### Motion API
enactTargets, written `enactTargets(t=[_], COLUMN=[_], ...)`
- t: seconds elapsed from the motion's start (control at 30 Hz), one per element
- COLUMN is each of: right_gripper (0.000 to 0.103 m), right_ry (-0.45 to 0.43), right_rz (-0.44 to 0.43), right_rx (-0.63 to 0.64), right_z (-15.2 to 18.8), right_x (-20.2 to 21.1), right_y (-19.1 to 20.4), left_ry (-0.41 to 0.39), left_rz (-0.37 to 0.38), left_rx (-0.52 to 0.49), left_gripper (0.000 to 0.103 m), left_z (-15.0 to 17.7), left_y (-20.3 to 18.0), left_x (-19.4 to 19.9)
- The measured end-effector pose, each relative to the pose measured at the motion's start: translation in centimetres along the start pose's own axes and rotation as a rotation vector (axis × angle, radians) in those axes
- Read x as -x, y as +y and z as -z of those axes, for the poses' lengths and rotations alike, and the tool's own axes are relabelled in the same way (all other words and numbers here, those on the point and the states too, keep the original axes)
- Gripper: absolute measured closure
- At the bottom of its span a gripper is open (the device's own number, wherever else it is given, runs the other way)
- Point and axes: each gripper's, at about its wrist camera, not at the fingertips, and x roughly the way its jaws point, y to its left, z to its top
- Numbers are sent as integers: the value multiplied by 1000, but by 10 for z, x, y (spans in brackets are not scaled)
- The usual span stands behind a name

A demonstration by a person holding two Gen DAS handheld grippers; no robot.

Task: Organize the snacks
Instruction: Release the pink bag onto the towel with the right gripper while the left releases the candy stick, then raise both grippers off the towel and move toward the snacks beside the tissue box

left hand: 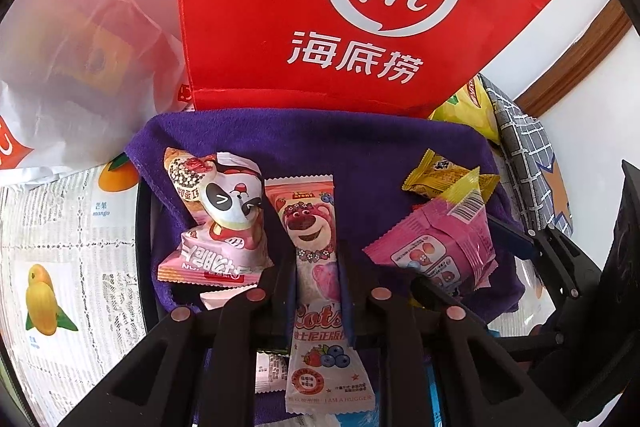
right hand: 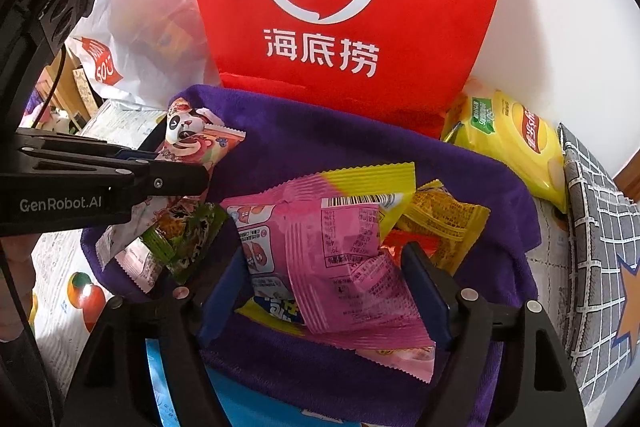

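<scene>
A purple cloth (left hand: 320,139) (right hand: 320,147) holds a pile of snack packets. My left gripper (left hand: 316,267) is shut on a long pink bear packet (left hand: 308,223) that stands upright between its fingers. In the right wrist view that gripper (right hand: 192,179) comes in from the left with the bear packet (right hand: 220,143) in it. My right gripper (right hand: 326,279) stands open. A pink-and-yellow packet (right hand: 340,251) lies loosely between its fingers on the cloth. The left wrist view shows the same packet (left hand: 436,251) at the right, with the right gripper (left hand: 460,259) around it.
A red bag with a white logo (left hand: 320,7) (right hand: 340,7) stands behind the cloth. A panda packet (left hand: 224,203), small yellow packets (left hand: 440,175) (right hand: 444,219) and a green packet (right hand: 188,231) lie on the cloth. Yellow crisps (right hand: 512,143) and a grey checked cushion (right hand: 600,247) lie right, a white plastic bag (left hand: 80,67) left.
</scene>
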Motion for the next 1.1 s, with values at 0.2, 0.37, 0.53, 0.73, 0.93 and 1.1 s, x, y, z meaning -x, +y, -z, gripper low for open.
enactTargets(t=[0.2, 0.37, 0.53, 0.73, 0.93, 1.1], right_gripper=[25, 21, 21, 21, 21, 21], right_ry=[-14, -57, -125, -177, -196, -197], right_rz=[-21, 29, 62, 85, 166, 205], right_rx=[-2, 7, -18, -64, -99, -152], right_z=[-2, -5, -6, 2, 23, 45], right_x=[11, 31, 60, 93, 128, 156], right_y=[2, 3, -1, -2, -1, -4], left_ry=[5, 21, 3, -45, -77, -111], left_rz=[1, -3, -11, -3, 18, 21], left_rx=[7, -8, -22, -77, -121, -151], left_gripper=[84, 83, 57, 52, 47, 41], left_z=[0, 1, 3, 6, 12, 20], left_y=[1, -7, -16, -34, -52, -68], left_x=[2, 2, 12, 33, 54, 72])
